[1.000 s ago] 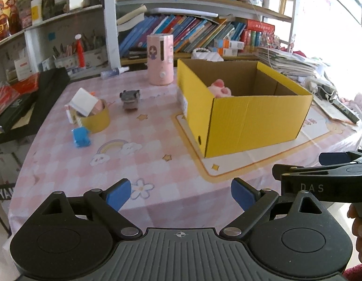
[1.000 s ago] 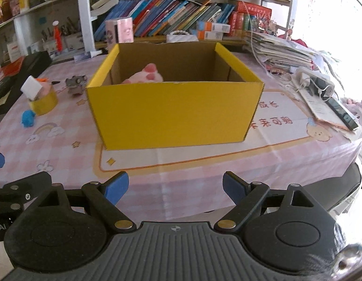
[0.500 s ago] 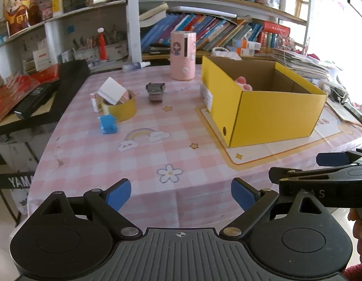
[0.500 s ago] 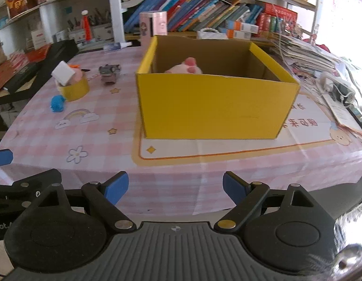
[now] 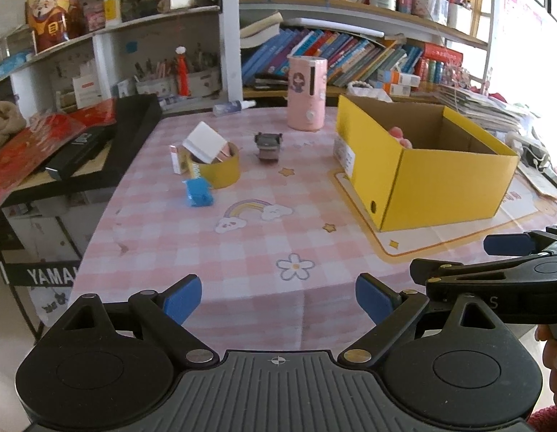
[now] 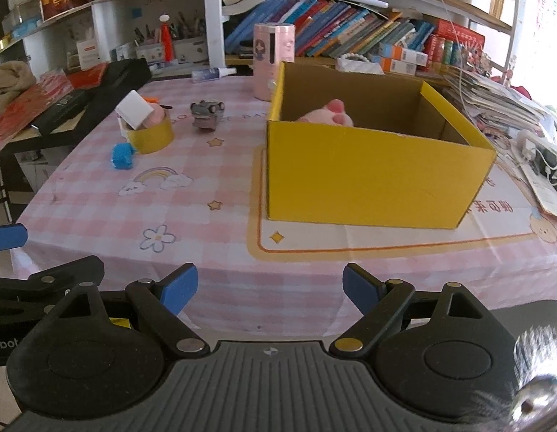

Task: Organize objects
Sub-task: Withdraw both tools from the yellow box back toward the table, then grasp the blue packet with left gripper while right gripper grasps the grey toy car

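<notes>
table: pink checked cloth (image 5: 242,252), bookshelves behind.
box: yellow box (image 6: 368,180) right, pink toy (image 6: 329,113) inside.
loose: blue toy (image 5: 197,192), tape roll (image 5: 221,172), grey car (image 5: 267,145) far left.
grippers: left gripper (image 5: 278,297) and right gripper (image 6: 269,284) both spread, empty, at near edge.
step: likely between picks.
next: reach far left, straddle one loose item.

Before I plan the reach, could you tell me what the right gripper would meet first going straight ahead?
Probably the pink checked tablecloth near the table's front edge; the yellow box lies further on. Depth is uncertain.

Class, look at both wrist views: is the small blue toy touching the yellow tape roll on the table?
Cannot tell. In the left wrist view the blue toy overlaps the yellow tape roll; in the right wrist view they meet edge to edge. Neither view shows contact or a gap plainly.
</notes>
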